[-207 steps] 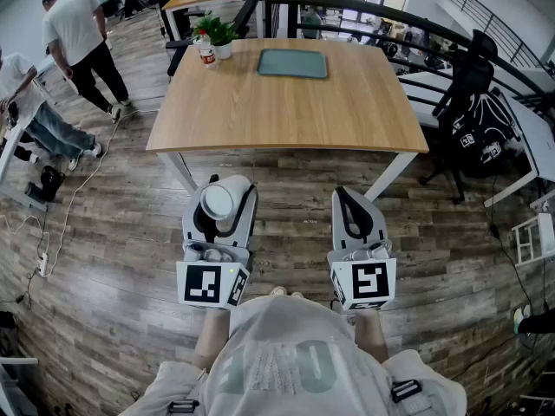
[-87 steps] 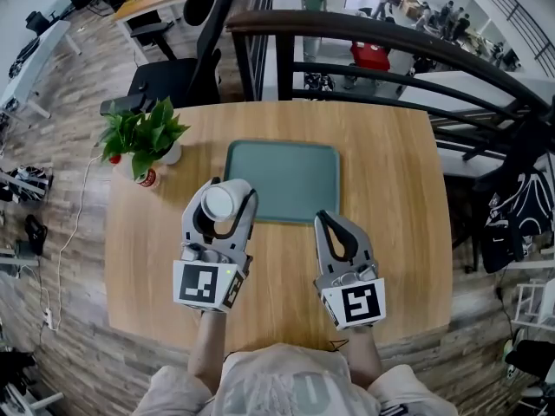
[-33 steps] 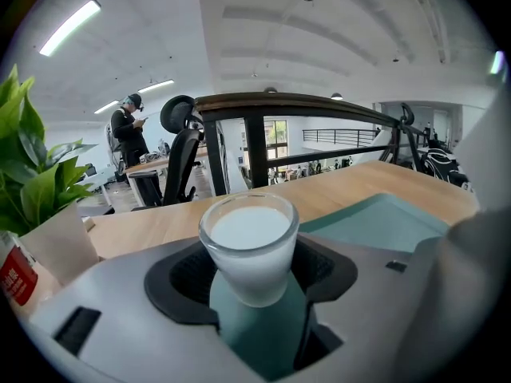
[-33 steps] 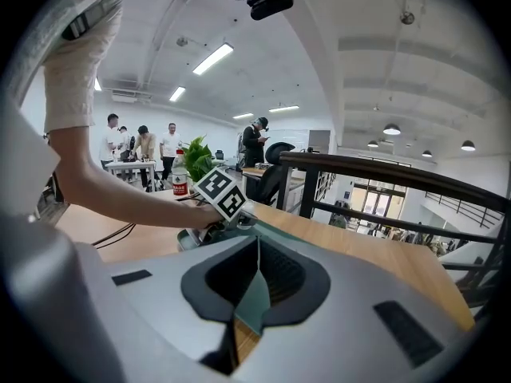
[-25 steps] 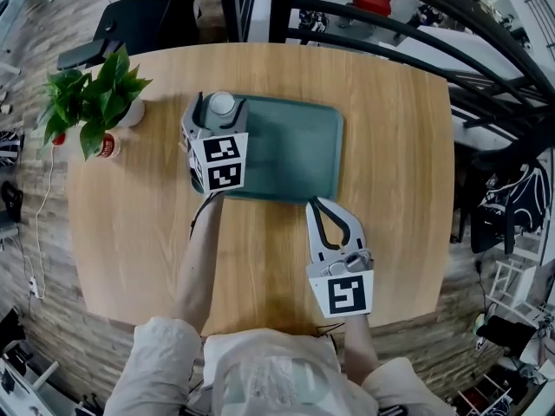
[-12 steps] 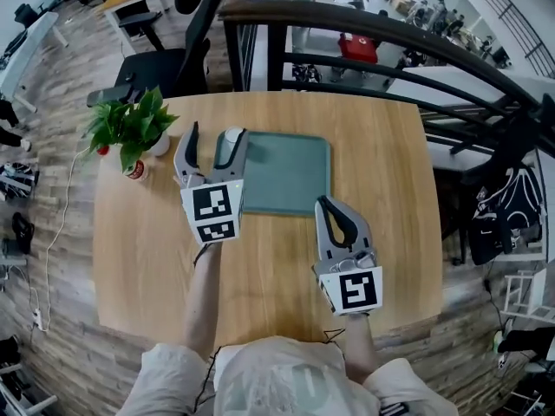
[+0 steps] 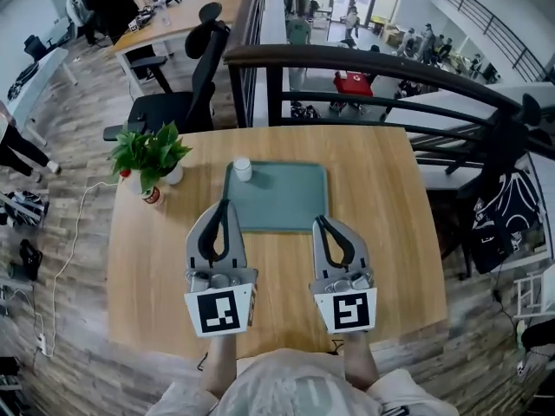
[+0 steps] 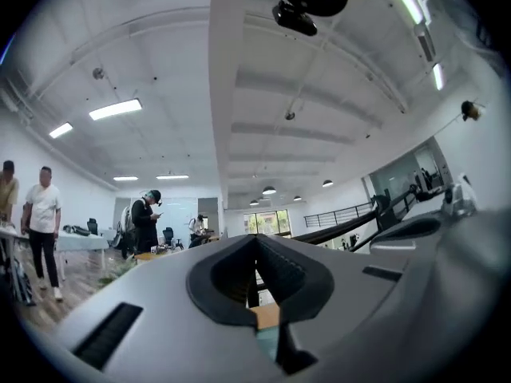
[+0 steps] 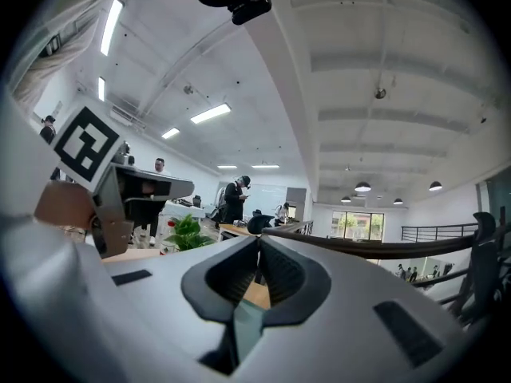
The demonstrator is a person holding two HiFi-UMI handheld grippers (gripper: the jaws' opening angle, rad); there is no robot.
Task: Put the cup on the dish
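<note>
A white cup (image 7: 243, 170) stands at the far left corner of the green dish (image 7: 286, 199) in the head view, with nothing holding it. My left gripper (image 7: 223, 204) is drawn back over the table near the dish's near left edge, jaws shut and empty. My right gripper (image 7: 322, 221) hovers by the dish's near right edge, also shut with nothing in it. In the left gripper view my left gripper (image 8: 255, 239) has its tips meeting; in the right gripper view my right gripper (image 9: 259, 241) does too. The cup is hidden in both gripper views.
A potted plant (image 7: 153, 156) and a small red-and-white can (image 7: 152, 196) stand at the left side of the wooden table (image 7: 390, 232). A dark railing (image 7: 364, 63) and office chairs (image 7: 186, 85) lie beyond the far edge. People stand at the far left.
My left gripper let go of the cup on the dish's far left corner, pulled back toward me and shut. The right gripper stayed about where it was.
</note>
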